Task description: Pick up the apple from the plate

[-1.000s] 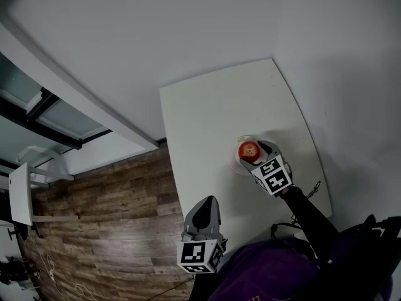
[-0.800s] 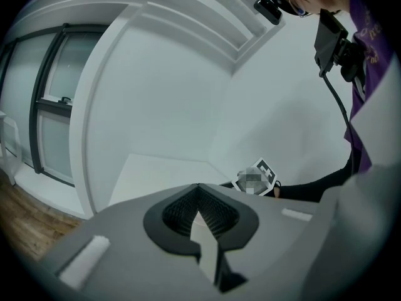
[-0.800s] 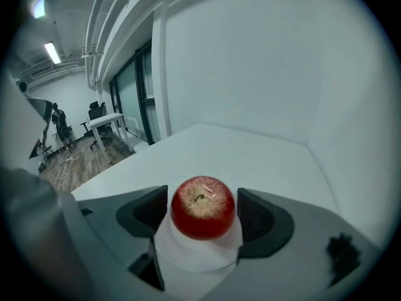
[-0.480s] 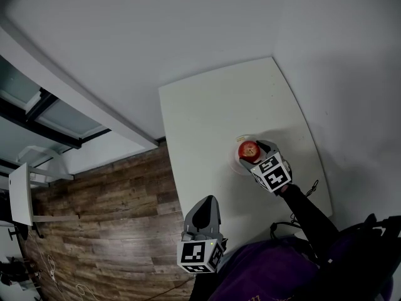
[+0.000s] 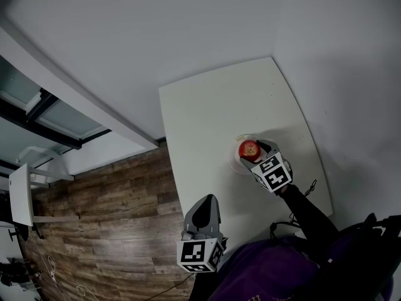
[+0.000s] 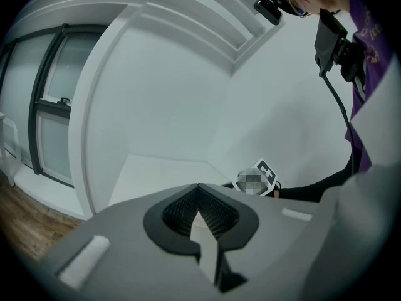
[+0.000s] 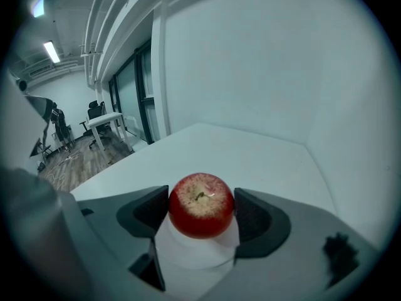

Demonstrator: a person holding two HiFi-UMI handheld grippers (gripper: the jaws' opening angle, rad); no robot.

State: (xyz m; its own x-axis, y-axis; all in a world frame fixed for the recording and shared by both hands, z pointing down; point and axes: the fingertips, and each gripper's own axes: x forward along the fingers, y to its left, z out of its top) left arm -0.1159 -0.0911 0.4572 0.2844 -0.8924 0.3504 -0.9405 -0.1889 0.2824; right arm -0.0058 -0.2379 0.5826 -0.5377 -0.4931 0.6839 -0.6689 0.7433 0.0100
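Apple (image 5: 249,149) sits on the white plate (image 5: 238,165) toward the desk's (image 5: 207,105) 4 o'clock side in the head view. The right hand-held gripper (image 5: 255,152) reaches in from 5 o'clock, and the left hand-held gripper (image 5: 204,213) hangs off the desk at 7 o'clock.

Left gripper view: jaws together, empty.

Right gripper view: both pads (image 7: 152,209) meet the apple's sides while it rests on the plate. I judge it gripped, with the lift not yet done.

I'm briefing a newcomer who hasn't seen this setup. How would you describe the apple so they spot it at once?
On the white table, toward the person's right, sits a small white plate. The apple rests on it, between the jaws of the right hand-held gripper. It is the only red, round thing there.
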